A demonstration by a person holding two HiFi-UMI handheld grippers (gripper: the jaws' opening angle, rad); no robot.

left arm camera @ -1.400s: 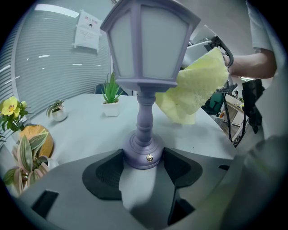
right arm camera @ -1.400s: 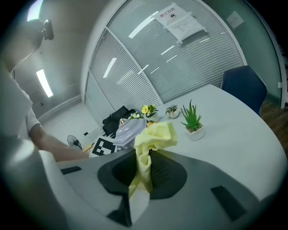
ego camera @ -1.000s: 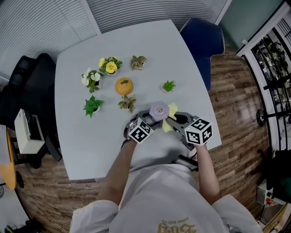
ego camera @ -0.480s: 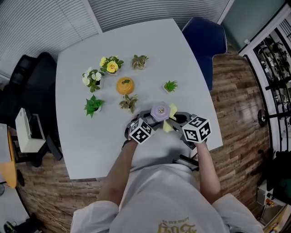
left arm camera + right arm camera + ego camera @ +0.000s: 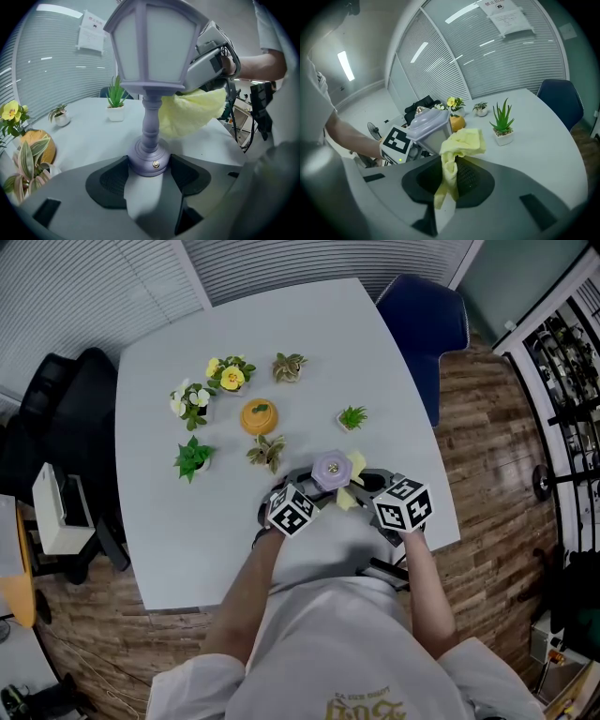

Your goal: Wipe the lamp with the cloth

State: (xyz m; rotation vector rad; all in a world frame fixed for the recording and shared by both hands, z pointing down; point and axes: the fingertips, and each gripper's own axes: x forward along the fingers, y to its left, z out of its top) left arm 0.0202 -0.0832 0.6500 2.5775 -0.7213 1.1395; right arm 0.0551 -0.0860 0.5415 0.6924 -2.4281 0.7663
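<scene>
A small lilac lantern lamp (image 5: 330, 468) stands on the white table (image 5: 187, 531) near its front edge. My left gripper (image 5: 149, 174) is shut on the lamp's round base (image 5: 149, 161), one pad on each side. The lamp's white shade (image 5: 154, 47) rises above the jaws. My right gripper (image 5: 447, 180) is shut on a yellow cloth (image 5: 461, 140). The free end of that cloth (image 5: 192, 112) lies against the underside of the shade on the lamp's right. From the head view, the left gripper (image 5: 314, 487) and the right gripper (image 5: 352, 491) meet at the lamp.
Several small potted plants (image 5: 192, 457) and an orange round object (image 5: 257, 415) stand behind the lamp. A green succulent (image 5: 351, 417) is to the back right. A blue chair (image 5: 422, 320) is at the table's far right corner, and a black chair (image 5: 66, 418) on the left.
The right gripper has tilted a little and edged toward the lamp with the cloth. The left gripper and the lamp have stayed where they were.
</scene>
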